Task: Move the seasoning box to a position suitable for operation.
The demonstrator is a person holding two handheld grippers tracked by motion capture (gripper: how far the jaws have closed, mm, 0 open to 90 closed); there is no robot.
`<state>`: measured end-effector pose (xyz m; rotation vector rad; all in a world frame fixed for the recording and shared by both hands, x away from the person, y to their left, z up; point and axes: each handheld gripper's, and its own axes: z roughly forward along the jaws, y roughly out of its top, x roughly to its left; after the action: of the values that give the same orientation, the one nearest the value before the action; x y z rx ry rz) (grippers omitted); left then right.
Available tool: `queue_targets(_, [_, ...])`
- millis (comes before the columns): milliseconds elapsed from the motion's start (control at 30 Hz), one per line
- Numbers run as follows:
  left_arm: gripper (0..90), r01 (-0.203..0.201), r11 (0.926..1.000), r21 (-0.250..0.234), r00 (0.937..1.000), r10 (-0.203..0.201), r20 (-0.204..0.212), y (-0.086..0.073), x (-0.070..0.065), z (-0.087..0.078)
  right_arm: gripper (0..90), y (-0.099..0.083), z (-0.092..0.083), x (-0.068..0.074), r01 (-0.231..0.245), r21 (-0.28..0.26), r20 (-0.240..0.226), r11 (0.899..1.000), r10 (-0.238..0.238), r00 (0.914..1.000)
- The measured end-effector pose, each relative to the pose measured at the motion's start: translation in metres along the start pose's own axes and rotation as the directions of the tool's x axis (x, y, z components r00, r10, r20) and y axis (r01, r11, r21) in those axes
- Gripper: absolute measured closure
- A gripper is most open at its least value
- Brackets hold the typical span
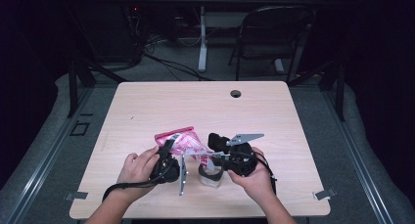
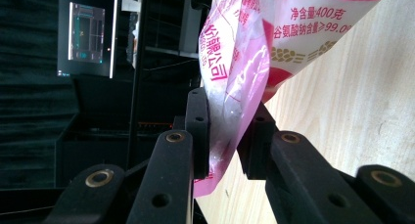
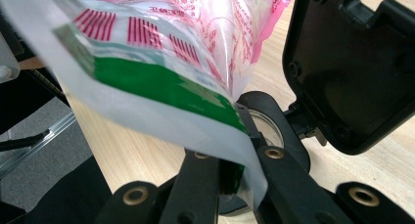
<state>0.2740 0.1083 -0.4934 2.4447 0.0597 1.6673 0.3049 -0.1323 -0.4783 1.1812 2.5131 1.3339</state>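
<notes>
Both grippers hold a pink and white printed plastic bag (image 1: 182, 142) just above the wooden table (image 1: 195, 104). My left gripper (image 1: 168, 148) is shut on the bag's pink edge (image 2: 244, 62), with the film pinched between its pads (image 2: 227, 106). My right gripper (image 1: 215, 156) is shut on the opposite white and green corner of the bag (image 3: 161, 82), which folds over its jaws (image 3: 230, 160). Under that corner stands a small clear container with a black rim (image 1: 210, 175) (image 3: 266, 121). Its black lid (image 3: 352, 72) is flipped up.
A cable hole (image 1: 236, 93) sits near the table's far edge. Metal clips (image 1: 324, 194) stick out at the front corners. A folding chair (image 1: 274, 33) and a desk leg stand beyond the table on the floor.
</notes>
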Motion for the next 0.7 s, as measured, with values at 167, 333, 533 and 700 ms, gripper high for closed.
queue_targets(167, [77.5, -0.01, 0.9999, 0.0, 0.9999, 0.01, -0.013, 0.0006, 0.0002, -0.0018, 90.0, -0.0019, 0.0005, -0.0003, -0.003, -0.006, -0.003, 1.0, 0.003, 1.0])
queue_targets(333, [77.6, -0.015, 0.9999, -0.002, 0.9996, 0.015, -0.022, 0.0006, 0.0008, -0.0025, 90.0, -0.0029, 0.0011, 0.0003, 0.004, -0.003, 0.0, 1.0, -0.004, 1.0])
queue_targets(533, [77.6, -0.025, 0.9997, 0.002, 0.9993, 0.025, -0.028, 0.0007, 0.001, -0.0033, 90.0, -0.004, 0.0025, 0.0014, 0.008, -0.01, 0.002, 1.0, -0.008, 1.0])
queue_targets(700, [77.6, -0.032, 0.9995, 0.001, 0.9989, 0.032, -0.034, 0.0015, 0.0011, -0.0038, 90.0, -0.0049, 0.0027, 0.0015, 0.009, -0.012, 0.005, 1.0, -0.009, 0.9999])
